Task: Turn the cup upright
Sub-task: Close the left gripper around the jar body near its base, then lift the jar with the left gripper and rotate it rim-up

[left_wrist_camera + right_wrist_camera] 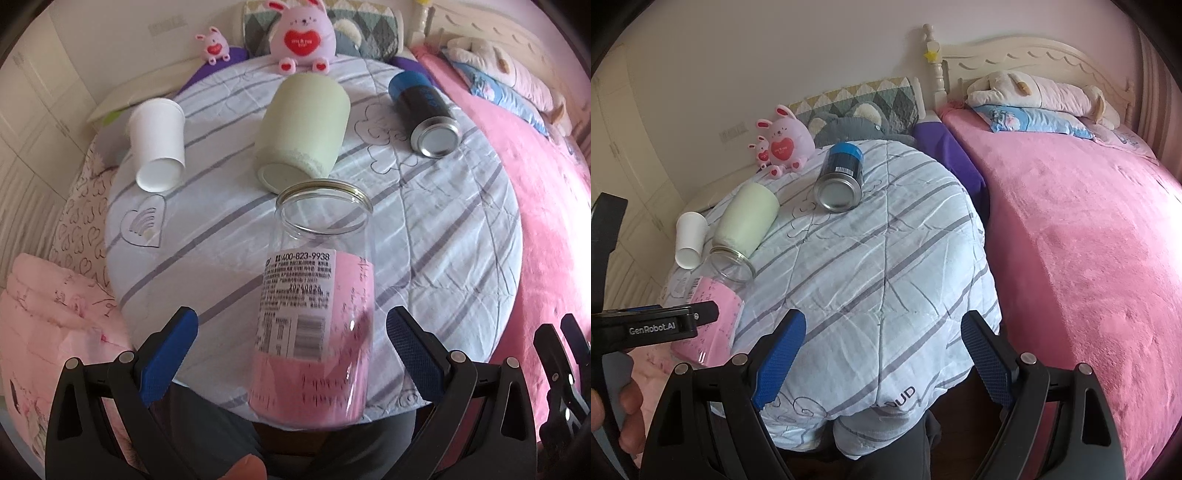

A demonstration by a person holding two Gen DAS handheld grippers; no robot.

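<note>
Blue-padded fingers of the left gripper (291,354) stand wide apart either side of the clear jar (314,306), touching nothing; it lies on its side on the striped quilt (443,236), mouth pointing away. Best to close squarely on the labelled body, then tip the mouth upward. Right gripper (882,362) hangs open and empty, over bare quilt

I am holding my left tool (291,325) with its jaws spread wide; my right tool (882,338) is gaping wide too, empty.
</note>
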